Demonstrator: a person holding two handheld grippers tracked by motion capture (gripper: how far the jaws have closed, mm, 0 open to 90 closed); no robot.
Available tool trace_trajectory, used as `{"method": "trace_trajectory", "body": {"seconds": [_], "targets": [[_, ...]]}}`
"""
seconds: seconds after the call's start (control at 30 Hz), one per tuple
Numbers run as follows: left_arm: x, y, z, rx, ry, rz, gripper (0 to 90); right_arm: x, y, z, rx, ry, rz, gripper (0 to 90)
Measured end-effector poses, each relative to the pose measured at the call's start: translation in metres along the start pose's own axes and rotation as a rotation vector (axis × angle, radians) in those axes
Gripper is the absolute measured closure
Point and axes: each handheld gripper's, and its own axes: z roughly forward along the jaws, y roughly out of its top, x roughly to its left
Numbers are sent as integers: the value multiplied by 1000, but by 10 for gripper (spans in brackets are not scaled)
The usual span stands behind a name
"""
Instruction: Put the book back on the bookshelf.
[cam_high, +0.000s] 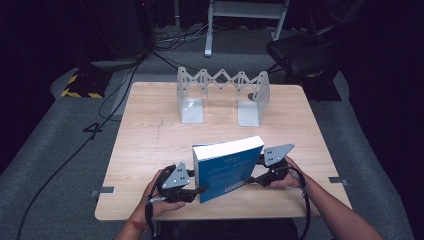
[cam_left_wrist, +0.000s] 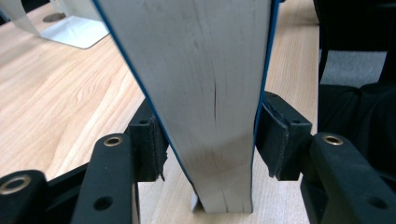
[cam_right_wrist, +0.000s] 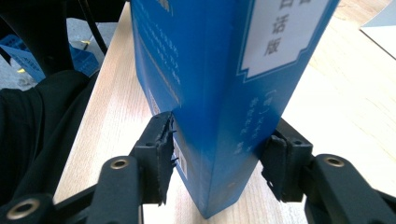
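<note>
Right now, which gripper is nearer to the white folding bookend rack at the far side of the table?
Right. The right gripper holds the book's spine end, somewhat closer to the rack. The left gripper is at the page-edge end, nearer the person's table edge.

Glossy blue book (cam_right_wrist: 224, 84) cover, matt paper edge, wood-grain table (cam_high: 150, 145).

Our grippers (cam_high: 200, 190) (cam_high: 250, 179) are black, each topped by a grey three-cornered plate and trailing a black cable. Brass-ringed screw holes dot the jaws, with worn black pads (cam_left_wrist: 152, 147). We wear an orange wristband (cam_high: 136, 225).
</note>
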Motion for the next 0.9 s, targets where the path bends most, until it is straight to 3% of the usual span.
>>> {"method": "trace_trajectory", "body": {"seconds": [0.07, 0.2, 0.33, 0.57, 0.9], "targets": [[-1, 1, 1, 9, 31, 9, 478, 4, -1, -1, 2, -6, -4, 509], [-2, 1, 3, 3, 54, 14, 475, 10, -1, -4, 5, -13, -19, 521], [-4, 3, 7, 11, 94, 27, 448, 17, 0, -6, -22, -36, -2, 522], [1, 7, 15, -13, 110, 13, 418, 24, 13, -15, -116, -76, 15, 527], [6, 15, 29, -9, 135, 38, 363, 32, 28, -17, -151, -149, 5, 538]]}}
